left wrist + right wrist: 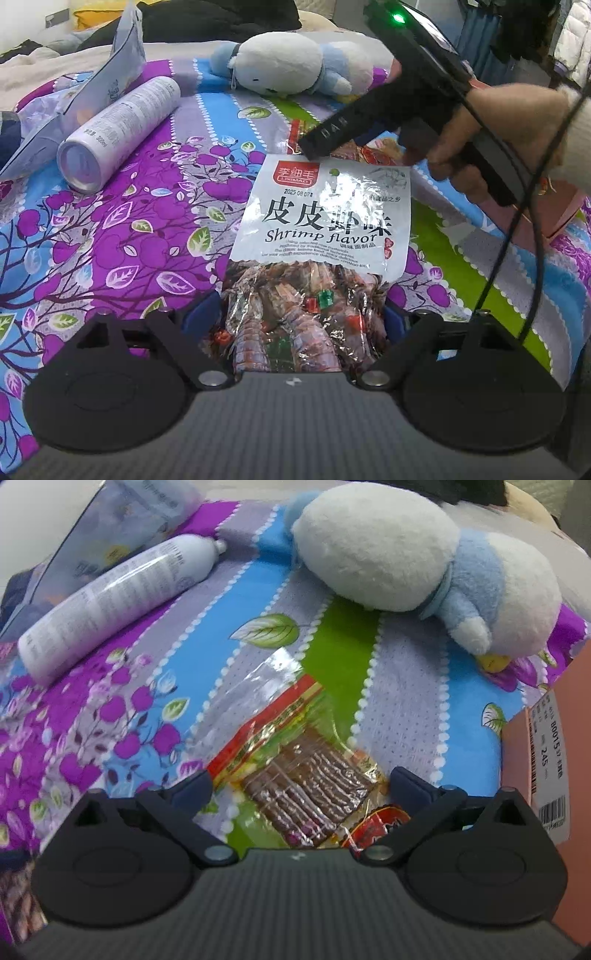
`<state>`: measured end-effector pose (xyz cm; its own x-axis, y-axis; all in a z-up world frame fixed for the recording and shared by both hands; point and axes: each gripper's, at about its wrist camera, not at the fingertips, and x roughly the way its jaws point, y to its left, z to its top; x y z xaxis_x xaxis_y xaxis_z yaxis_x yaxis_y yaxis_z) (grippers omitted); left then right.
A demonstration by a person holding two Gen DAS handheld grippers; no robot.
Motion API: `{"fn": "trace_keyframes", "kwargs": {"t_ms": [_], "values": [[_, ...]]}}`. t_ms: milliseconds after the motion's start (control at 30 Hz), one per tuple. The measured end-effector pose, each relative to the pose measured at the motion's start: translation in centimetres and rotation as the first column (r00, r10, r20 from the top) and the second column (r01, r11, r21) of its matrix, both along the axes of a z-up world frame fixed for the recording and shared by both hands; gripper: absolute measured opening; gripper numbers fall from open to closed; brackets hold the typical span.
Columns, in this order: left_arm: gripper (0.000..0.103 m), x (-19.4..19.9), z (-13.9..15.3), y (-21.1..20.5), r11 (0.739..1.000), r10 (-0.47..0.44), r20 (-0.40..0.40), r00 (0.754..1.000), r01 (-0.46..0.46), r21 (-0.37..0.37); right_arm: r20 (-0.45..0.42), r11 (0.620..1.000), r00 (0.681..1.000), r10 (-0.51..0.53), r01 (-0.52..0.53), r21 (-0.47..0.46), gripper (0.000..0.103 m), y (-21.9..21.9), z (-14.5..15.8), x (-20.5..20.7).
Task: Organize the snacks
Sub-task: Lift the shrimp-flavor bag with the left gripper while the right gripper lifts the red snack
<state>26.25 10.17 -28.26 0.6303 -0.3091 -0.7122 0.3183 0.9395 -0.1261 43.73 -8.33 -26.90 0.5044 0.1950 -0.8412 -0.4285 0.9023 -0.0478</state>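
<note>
A silver "Shrimp flavor" snack bag (325, 221) lies on the flowered bedspread (110, 240). Its lower, clear end sits between the fingers of my left gripper (299, 317). The blue pads stand at the bag's two edges and I see no squeeze. Just beyond its top lies a red snack pack (373, 151) of brown strips (306, 786). My right gripper (303, 786) is spread wide open over that pack, a finger on either side and apart from it. In the left wrist view, a hand (498, 122) holds that gripper, and its black finger (332, 129) reaches down to the pack.
A white spray can (118, 129) lies on its side at the left, beside a pale pouch (114, 62). A white and blue plush toy (406, 554) rests at the back. A pink box (546, 757) with a barcode label stands at the right edge.
</note>
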Motion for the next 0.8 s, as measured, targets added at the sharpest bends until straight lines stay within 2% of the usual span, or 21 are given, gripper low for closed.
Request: {"fn": "trace_keyframes", "kwargs": {"t_ms": [67,133,200,267,367,400,433,467,567,700,800], "values": [[0.084,-0.1,0.2,0.1,1.000,0.018,-0.001,1.000,-0.018,-0.006,0.018,0.999,0.999,0.031,-0.031,-0.012,0.101,0.0,-0.2,-1.0],[0.080,-0.3,0.4,0.3,0.999,0.033,0.002,0.999,-0.033,-0.016,0.032,0.998,0.998,0.058,-0.057,-0.019,0.090,0.0,0.1,-1.9],[0.075,-0.4,0.5,0.6,0.998,0.053,-0.004,0.999,-0.053,-0.033,0.035,0.998,0.998,0.059,-0.058,-0.016,0.069,0.0,0.7,-2.6],[0.073,-0.5,0.7,0.7,0.997,0.070,-0.007,0.998,-0.070,-0.037,0.047,0.998,0.997,0.061,-0.060,-0.022,0.056,0.2,1.1,-3.2],[0.069,-0.9,1.0,0.9,0.994,0.098,-0.016,0.995,-0.098,-0.054,0.075,0.997,0.995,0.063,-0.060,-0.044,0.045,0.5,1.5,-4.4],[0.069,-1.1,1.1,1.0,0.992,0.107,-0.020,0.994,-0.108,-0.064,0.083,0.998,0.995,0.054,-0.051,-0.038,0.038,0.4,1.7,-4.7],[0.069,-1.4,1.2,1.1,0.990,0.117,-0.023,0.993,-0.118,-0.071,0.088,0.999,0.995,0.042,-0.040,-0.027,0.036,0.2,2.0,-5.1],[0.068,-1.6,1.3,1.1,0.989,0.127,-0.025,0.992,-0.128,-0.074,0.095,0.999,0.995,0.031,-0.030,-0.014,0.029,0.0,2.4,-5.6],[0.068,-2.1,1.5,1.0,0.985,0.154,-0.031,0.988,-0.156,-0.076,0.113,1.000,0.994,0.004,-0.007,0.022,0.017,-0.7,3.4,-7.1],[0.068,-3.2,1.7,0.8,0.977,0.191,-0.047,0.980,-0.195,-0.092,0.132,0.998,0.991,-0.015,0.008,0.059,0.009,-1.6,4.5,-8.9],[0.068,-3.9,1.9,0.6,0.970,0.212,-0.060,0.975,-0.217,-0.109,0.140,0.996,0.990,-0.023,0.010,0.094,0.008,-2.2,5.4,-10.6]]}}
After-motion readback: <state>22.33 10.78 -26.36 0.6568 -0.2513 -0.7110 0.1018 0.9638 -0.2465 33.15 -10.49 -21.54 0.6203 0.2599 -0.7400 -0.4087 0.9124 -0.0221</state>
